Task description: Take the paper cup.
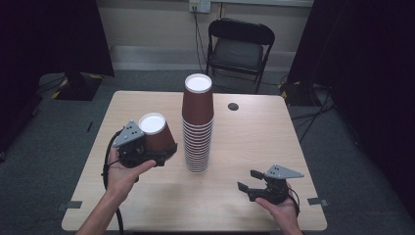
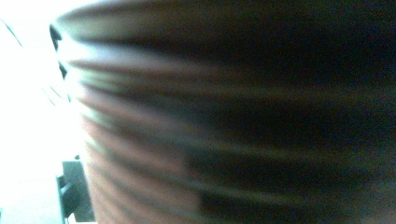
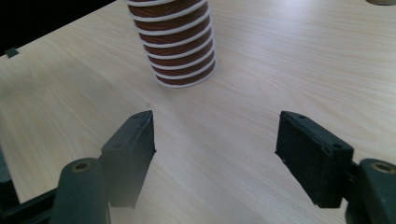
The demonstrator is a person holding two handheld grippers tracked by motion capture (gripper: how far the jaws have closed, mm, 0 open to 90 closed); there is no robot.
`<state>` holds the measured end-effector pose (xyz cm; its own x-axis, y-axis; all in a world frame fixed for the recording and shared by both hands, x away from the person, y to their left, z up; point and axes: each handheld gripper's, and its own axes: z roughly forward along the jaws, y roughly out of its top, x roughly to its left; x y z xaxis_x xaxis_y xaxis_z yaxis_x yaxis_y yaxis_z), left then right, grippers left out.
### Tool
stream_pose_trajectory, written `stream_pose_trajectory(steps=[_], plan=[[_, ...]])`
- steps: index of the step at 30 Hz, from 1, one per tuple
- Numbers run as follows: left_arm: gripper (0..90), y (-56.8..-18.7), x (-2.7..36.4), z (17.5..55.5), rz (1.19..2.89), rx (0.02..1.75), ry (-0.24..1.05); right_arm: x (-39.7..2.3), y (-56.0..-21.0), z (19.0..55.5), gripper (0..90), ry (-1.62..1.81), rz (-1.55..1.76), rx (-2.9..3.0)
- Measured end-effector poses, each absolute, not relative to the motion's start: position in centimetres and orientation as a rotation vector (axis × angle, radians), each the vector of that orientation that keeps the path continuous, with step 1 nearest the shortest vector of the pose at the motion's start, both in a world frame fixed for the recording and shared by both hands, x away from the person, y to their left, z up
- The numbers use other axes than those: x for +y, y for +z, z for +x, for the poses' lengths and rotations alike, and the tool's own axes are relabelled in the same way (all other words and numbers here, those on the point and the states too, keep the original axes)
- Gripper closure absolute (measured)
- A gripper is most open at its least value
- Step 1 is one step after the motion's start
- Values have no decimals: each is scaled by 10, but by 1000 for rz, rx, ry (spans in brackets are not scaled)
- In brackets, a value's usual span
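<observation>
One brown paper cup (image 1: 155, 133) is held upside down in the left tool (image 1: 147, 149), up off the table (image 1: 147, 196) and just to the left of the tall stack of cups (image 1: 197, 127). The tool is closed on the cup's side, low down near the open mouth. In the left gripper view the cup (image 2: 233, 116) is so close that it is all blur. The cup is not straight up: its white bottom faces up and leans a bit toward the person's left, so the line from mouth to bottom tips over that way. The stack stands near the middle of the table, every cup upside down, with white rims showing like rings all the way down. In the right gripper view the lowest rings of the stack (image 3: 175, 42) stand on the wood a little way ahead. The right tool (image 1: 254, 185) sits low near the right front of the table, well apart from the stack. Its jaws are wide open with nothing between them. I think one cup is now apart from the stack, and it has not been put down yet. Many cups are left in the stack, so most of the work looks like it is not done
</observation>
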<state>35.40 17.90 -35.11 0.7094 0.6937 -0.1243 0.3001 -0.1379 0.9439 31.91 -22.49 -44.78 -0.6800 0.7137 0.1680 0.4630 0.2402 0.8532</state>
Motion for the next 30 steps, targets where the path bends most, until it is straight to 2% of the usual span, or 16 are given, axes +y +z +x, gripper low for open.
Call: stream_pose_trajectory(steps=[6, 13, 22, 23, 24, 30], plan=[[109, -365, 173, 347, 1782, 850, 275, -214, -442, 313, 278, 1422, 1055, 2276], [109, -388, 172, 340, 1752, 906, 87, -195, -437, 307, 337, 1431, 978, 2309], [112, -397, 170, 333, 1649, 1021, 18, -160, -435, 300, 364, 1440, 843, 2395], [112, -397, 170, 332, 1645, 1021, 6, -155, -435, 300, 374, 1432, 820, 2406], [113, -397, 168, 331, 1636, 1020, -21, -149, -435, 299, 433, 1452, 798, 2408], [115, -396, 162, 328, 1607, 1017, -78, -130, -430, 300, 471, 1482, 740, 2384]])
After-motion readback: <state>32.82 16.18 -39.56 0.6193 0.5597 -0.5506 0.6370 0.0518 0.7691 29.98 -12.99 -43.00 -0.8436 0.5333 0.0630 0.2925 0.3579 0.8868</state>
